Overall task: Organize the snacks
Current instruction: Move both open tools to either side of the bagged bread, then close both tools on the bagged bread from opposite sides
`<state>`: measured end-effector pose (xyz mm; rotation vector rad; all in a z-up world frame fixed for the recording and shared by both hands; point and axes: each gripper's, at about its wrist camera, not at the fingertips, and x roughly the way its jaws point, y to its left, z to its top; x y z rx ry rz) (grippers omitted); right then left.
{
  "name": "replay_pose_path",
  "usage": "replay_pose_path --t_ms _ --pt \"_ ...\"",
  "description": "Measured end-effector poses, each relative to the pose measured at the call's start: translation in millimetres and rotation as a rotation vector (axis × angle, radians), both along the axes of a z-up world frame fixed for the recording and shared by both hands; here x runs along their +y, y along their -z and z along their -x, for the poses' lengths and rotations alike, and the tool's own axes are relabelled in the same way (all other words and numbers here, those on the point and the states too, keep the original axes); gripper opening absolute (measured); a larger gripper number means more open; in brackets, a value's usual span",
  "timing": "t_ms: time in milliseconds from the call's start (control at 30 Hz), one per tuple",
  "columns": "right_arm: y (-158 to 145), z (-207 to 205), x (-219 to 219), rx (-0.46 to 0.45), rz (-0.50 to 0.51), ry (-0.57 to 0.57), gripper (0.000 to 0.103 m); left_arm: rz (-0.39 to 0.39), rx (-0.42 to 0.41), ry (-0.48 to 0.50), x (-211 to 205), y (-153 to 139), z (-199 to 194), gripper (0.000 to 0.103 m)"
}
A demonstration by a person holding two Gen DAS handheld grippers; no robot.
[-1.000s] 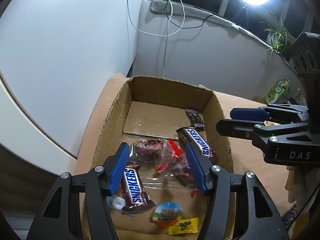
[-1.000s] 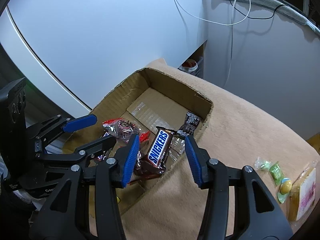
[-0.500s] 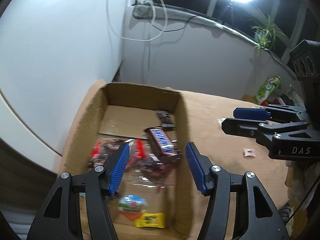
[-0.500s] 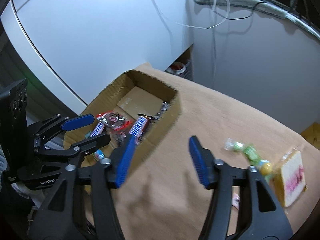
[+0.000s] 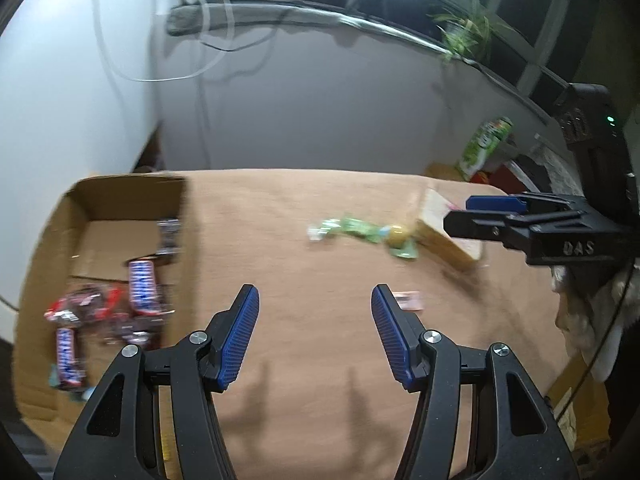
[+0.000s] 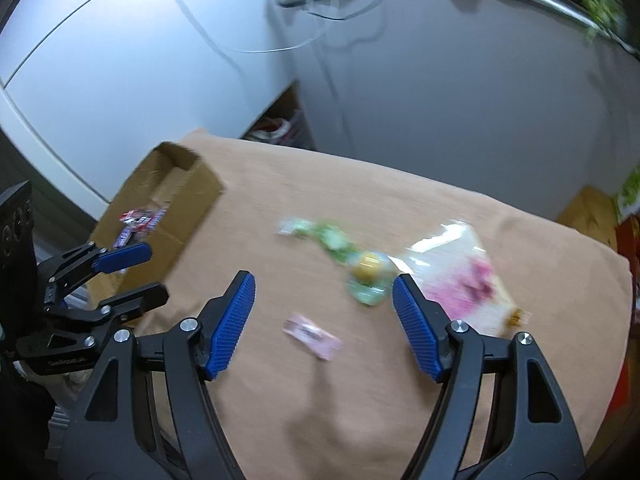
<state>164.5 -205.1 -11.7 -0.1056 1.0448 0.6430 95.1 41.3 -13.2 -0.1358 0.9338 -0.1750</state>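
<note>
A cardboard box at the left of the tan cloth holds Snickers bars and red-wrapped snacks; it also shows in the right wrist view. Loose on the cloth lie green-wrapped candies, a yellow jelly cup, a small pink packet and a bagged cake with pink print. My left gripper is open and empty over bare cloth. My right gripper is open and empty just above the pink packet.
A green can and clutter stand past the cloth's far right edge. A white wall with hanging cables lies behind. The cloth's right edge drops off near red items.
Both grippers have swung right, away from the box and over the open cloth. The right gripper now faces the loose snacks. Both stay open and empty.
</note>
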Motion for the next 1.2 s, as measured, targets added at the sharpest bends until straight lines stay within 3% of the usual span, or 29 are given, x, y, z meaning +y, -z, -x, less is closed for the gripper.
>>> replay_pose_path --t_ms 333,533,1200 --pt "23 -39 -87 0.053 -0.014 0.073 0.074 0.026 0.043 0.086 -82 16 -32 0.058" --pt "45 -64 -118 0.108 -0.042 0.087 0.074 0.036 0.069 0.115 -120 28 -48 0.058" --pt "84 -95 -119 0.213 -0.141 0.021 0.074 0.133 0.142 0.081 -154 62 -91 0.059"
